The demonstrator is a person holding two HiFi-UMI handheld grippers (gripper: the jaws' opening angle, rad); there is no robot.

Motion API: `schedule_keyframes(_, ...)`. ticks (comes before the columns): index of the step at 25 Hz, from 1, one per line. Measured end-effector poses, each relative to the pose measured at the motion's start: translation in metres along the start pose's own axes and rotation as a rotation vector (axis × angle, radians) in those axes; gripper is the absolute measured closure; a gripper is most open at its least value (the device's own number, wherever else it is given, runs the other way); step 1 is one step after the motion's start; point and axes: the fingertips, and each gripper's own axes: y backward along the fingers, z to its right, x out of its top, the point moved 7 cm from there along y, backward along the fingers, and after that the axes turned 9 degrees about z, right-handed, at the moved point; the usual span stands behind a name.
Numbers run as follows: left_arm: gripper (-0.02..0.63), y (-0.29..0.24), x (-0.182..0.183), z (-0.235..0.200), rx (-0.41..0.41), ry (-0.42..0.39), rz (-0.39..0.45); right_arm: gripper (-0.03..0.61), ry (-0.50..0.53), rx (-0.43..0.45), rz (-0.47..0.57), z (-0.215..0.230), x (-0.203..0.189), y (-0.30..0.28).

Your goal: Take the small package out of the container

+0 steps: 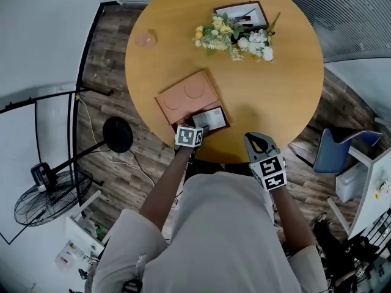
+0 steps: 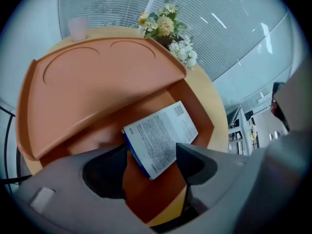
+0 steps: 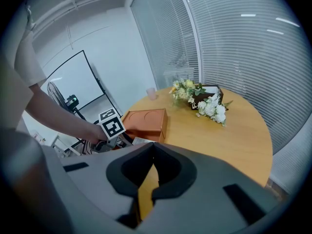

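Left tool (image 2: 151,149) gapes over the small package (image 2: 163,133) (inside the container (image 2: 201,117)) — right tool (image 3: 153,145) clenched, empty.

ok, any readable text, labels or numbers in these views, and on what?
small package: fine print across its white face and a short word along its blue edge, all too small and blurred to read.
marker cubes: black-and-white coded squares only, no words.
orange container: two pressed circles in its lid, no text.
Nothing else shows legible text.
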Motion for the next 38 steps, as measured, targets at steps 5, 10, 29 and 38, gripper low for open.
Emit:
schedule_keyframes(5,0.307,-0.006,-0.004,0.012,-0.037,-0.016,-0.034,0.574,-0.015,-0.003,0.003,0.005,-0.003,0.003)
schedule_keyframes(10,0.307,-0.003,-0.006,0.015,-0.035,0.003,-0.006,0.574,-0.013,-0.002,0.012,0.007,-0.004,0.005)
schedule_keyframes(29,0.307,0.059,0.028,0.055,-0.003,-0.114,0.248,0.574,-0.019,0.002,0.071,0.006,0.003,0.021)
schedule_keyframes(38,0.307,0.065,0.037,0.067,-0.011,-0.121,0.394,0.574,-0.015,-0.020,0.098,0.008,0.001,0.034)
